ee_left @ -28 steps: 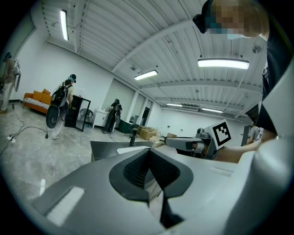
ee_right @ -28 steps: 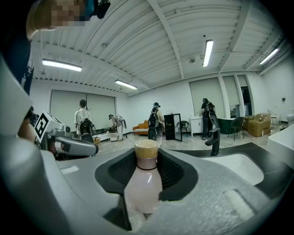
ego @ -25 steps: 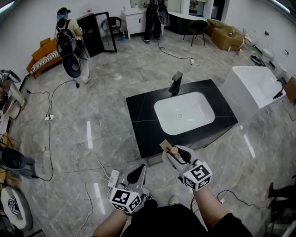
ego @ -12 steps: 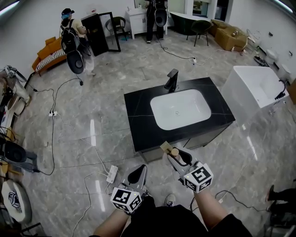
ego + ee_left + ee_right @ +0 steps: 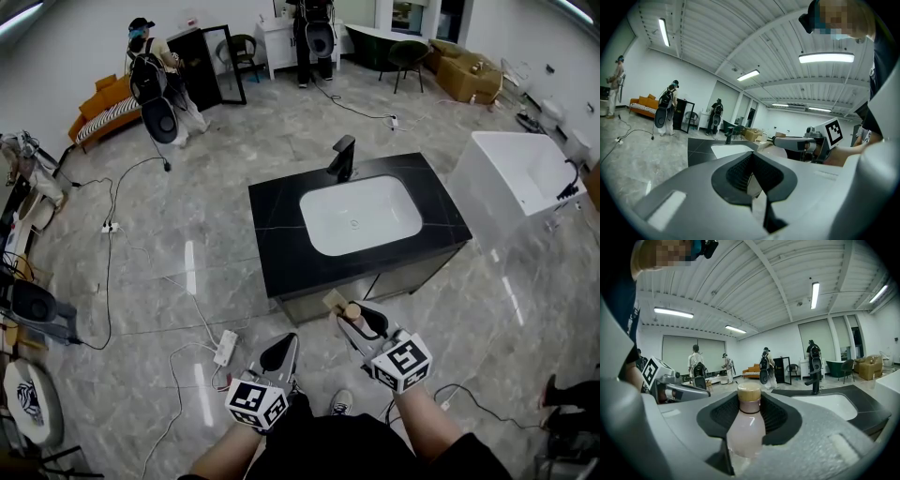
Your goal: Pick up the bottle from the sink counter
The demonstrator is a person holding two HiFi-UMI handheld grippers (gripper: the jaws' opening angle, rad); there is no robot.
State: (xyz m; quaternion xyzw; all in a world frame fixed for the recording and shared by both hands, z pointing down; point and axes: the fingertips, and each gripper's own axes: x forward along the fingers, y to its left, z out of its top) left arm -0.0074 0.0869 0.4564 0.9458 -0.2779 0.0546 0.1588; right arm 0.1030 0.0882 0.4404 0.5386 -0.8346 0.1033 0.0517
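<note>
A pale pink bottle [image 5: 746, 427] with a tan cap [image 5: 352, 308] stands upright between the jaws of my right gripper [image 5: 355, 320], which is shut on its body. In the head view that gripper hovers over the floor, just in front of the near edge of the black sink counter [image 5: 274, 236]. The counter carries a white basin [image 5: 361, 214] and a black faucet [image 5: 342, 157]. My left gripper [image 5: 278, 355] hangs lower left, its pads meeting with nothing between them [image 5: 751, 173]. The basin [image 5: 829, 405] also appears in the right gripper view, to the right.
A white tub [image 5: 525, 178] stands right of the counter. Cables and a power strip [image 5: 226, 349] lie on the marble floor to my left. People with backpacks [image 5: 157, 89] stand far off by an orange sofa [image 5: 101, 105].
The counter has slid slightly left and away in the head view, as the view shifts. Both grippers keep their places and the bottle stays gripped.
</note>
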